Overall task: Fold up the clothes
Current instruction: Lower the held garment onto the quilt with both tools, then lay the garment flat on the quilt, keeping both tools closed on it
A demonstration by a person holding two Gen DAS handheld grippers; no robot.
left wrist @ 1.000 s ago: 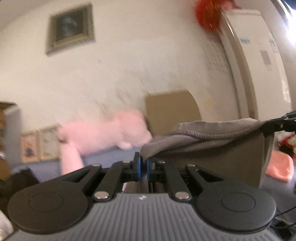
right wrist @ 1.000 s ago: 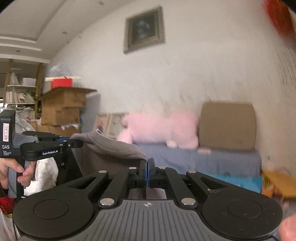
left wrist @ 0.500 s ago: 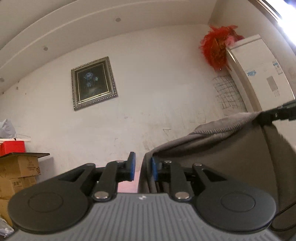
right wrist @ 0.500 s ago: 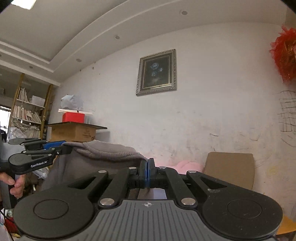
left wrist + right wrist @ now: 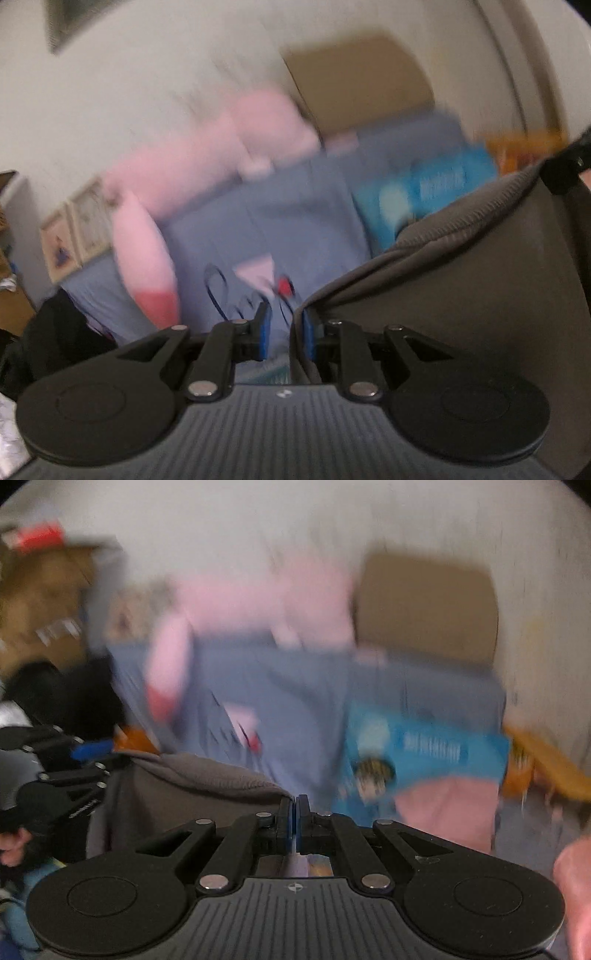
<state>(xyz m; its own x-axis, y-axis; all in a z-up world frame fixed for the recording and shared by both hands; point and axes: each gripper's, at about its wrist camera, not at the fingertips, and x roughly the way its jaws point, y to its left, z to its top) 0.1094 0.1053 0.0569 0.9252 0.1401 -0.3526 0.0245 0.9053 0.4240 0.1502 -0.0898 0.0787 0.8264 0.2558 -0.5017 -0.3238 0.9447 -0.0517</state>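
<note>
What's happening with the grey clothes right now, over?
Right gripper shut on grey garment. Left gripper fingers apart, cloth hanging against one finger, not pinched. Blue bed ahead, nothing blocking.

A grey garment of thick, soft cloth hangs in the air, its ribbed upper hem stretched in a sagging line from one side to the other. Below the hem the cloth drops in a broad flat panel, above a blue-covered bed. Both views are blurred.

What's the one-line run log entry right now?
left tongs: open, grey garment edge between | right tongs: shut on grey garment | bed below
</note>
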